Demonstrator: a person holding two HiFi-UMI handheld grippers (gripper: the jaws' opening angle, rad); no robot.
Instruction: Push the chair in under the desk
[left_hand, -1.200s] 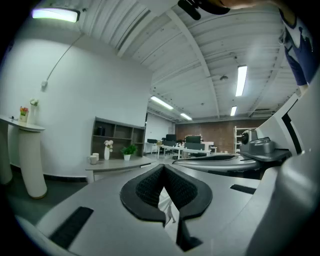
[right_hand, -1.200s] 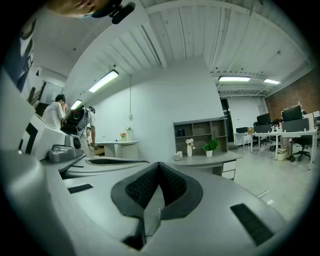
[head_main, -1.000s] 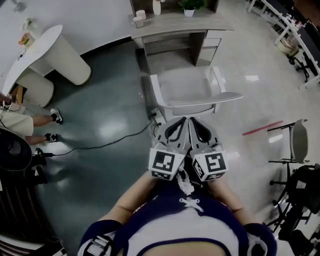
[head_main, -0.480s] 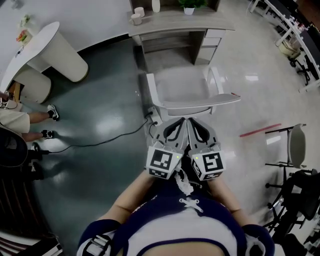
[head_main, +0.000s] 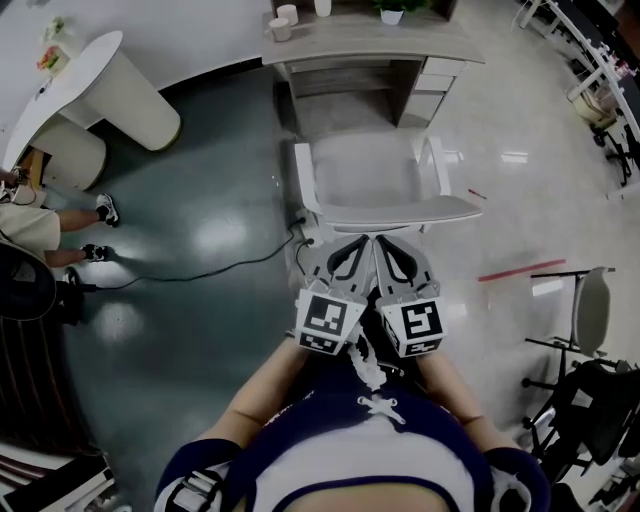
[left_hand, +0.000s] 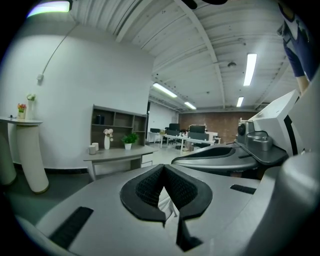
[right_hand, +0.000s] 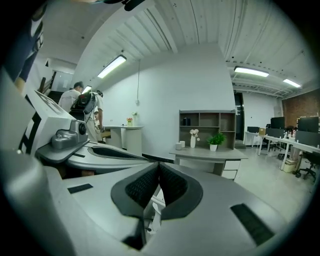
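Chair (head_main: 372, 170): white, with armrests, standing on the glossy floor just in front of the bench's knee opening, seat turned toward it and not yet under the top; its backrest is the part nearest the person
Bench (head_main: 400, 45): grey, set against the wall, drawers at its right side; it carries two cups (head_main: 283, 20), a pale vase (head_main: 322, 6) and a small potted plant (head_main: 404, 8)
Left hand-held gripper (head_main: 360, 243): jaws pressed fully together with nothing gripped, tips right at the backrest's rear edge; whether they touch it cannot be told
Right hand-held gripper (head_main: 386, 243): jaws likewise closed together and empty, just beside the left one, tips at the same edge of the backrest
Left gripper view: closed pads (left_hand: 147, 187), a sliver of white chair in the slit below them, the bench beyond at left
Right gripper view: closed pads (right_hand: 142, 186), white chair parts in the slit, the bench straight ahead
Floor (head_main: 200, 330): dark and shiny at left, pale at right; a black cable (head_main: 200, 272) runs across it toward the chair's base
Surroundings: white rounded counter (head_main: 100, 95) at upper left, another person (head_main: 40, 230) standing near it
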